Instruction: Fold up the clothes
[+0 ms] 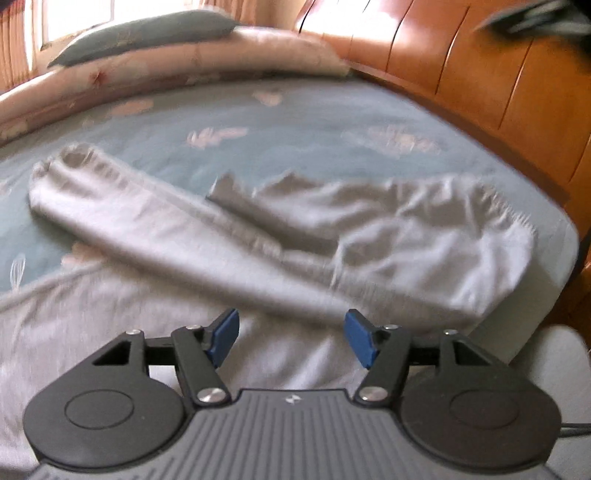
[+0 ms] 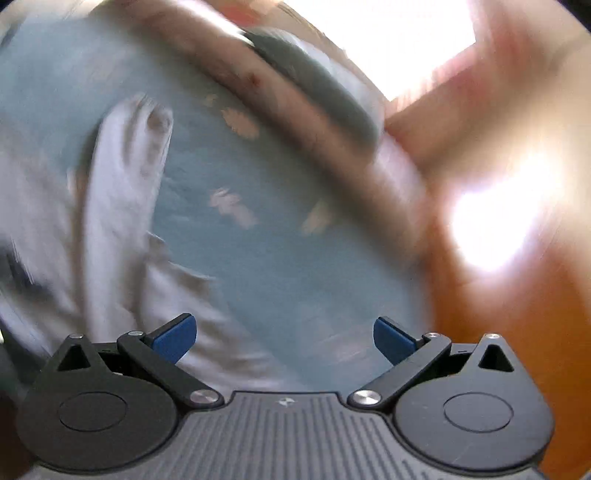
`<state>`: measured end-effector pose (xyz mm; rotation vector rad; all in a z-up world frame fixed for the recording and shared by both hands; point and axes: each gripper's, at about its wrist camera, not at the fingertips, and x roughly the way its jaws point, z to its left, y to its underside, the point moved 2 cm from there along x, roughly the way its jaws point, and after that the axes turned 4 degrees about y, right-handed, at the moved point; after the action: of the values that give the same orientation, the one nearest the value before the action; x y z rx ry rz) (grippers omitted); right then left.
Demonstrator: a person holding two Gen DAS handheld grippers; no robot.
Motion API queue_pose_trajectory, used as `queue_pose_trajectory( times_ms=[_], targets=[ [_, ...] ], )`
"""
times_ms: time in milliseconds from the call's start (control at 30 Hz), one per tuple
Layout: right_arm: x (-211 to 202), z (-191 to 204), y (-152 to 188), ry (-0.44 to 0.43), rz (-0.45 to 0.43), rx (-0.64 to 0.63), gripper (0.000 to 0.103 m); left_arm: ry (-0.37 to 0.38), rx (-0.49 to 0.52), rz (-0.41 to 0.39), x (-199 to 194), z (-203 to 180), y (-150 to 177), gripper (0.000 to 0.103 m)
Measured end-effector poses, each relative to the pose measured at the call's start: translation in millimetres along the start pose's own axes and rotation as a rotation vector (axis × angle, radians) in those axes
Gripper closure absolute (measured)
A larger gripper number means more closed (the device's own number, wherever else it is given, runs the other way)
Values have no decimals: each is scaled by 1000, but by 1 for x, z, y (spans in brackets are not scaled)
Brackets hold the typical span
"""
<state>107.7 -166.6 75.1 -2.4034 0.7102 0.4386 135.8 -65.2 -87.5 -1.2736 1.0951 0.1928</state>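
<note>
A light grey garment [image 1: 229, 236] lies spread on the blue-green bedsheet [image 1: 295, 122]. One sleeve crosses from upper left to lower right over the crumpled body. My left gripper [image 1: 291, 338] hovers open just above the garment's near part, its blue pads [image 1: 225, 332] apart with nothing between them. In the blurred right wrist view, the same garment [image 2: 122, 192] stretches along the left side. My right gripper [image 2: 284, 338] is wide open above the sheet [image 2: 280, 229] and holds nothing.
A rolled pink quilt [image 1: 177, 70] with a dark grey pillow [image 1: 147, 31] on it lies along the bed's far side. A wooden headboard [image 1: 480, 85] curves along the right. Bright window light glares at the right wrist view's upper right.
</note>
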Motion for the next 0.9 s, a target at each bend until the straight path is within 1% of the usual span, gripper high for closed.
queue_pose_trajectory(
  times_ms=[33,67,100,167,233,300,333,400,433,467,500,533,633,667,733,800,900],
  targets=[
    [-23,17,4,140,-45,-174,0,-13,-4,22,4,0,5,40],
    [-38,34,10,244,-85,-321,0,-28,-18,44,9,1,9,40],
    [-49,50,17,301,-127,-454,0,-35,-33,62,13,1,13,40],
    [-58,72,27,313,-162,-603,0,-30,-61,95,21,1,18,40],
    [-56,83,33,290,-183,-650,0,-33,-66,114,27,-1,20,40],
    [-49,86,41,297,-199,-687,0,-45,-61,124,31,-3,20,40],
    [-42,85,41,288,-204,-673,0,-45,-59,126,32,-4,18,40],
    [-21,86,38,366,-167,-643,0,-44,-56,128,35,-5,13,40],
    [-14,88,41,374,-172,-659,0,-38,-51,127,35,-6,11,40],
    [-7,91,42,351,-161,-660,0,-32,-46,125,36,-7,9,40],
    [-1,91,42,326,-150,-644,0,-26,-41,121,36,-7,8,40],
    [3,91,45,298,-160,-614,0,-20,-36,118,37,-7,7,39],
    [25,92,48,2,-196,-383,0,-11,-40,104,37,-5,5,39],
    [40,90,48,-144,-166,-265,0,-13,-46,97,36,-2,6,39],
    [83,90,53,-394,-69,-42,0,-15,-63,95,34,5,9,39],
    [118,94,60,-495,22,115,0,-17,-83,93,29,14,14,39],
    [146,95,67,-660,58,325,0,-27,-99,73,18,29,22,39]
  ],
)
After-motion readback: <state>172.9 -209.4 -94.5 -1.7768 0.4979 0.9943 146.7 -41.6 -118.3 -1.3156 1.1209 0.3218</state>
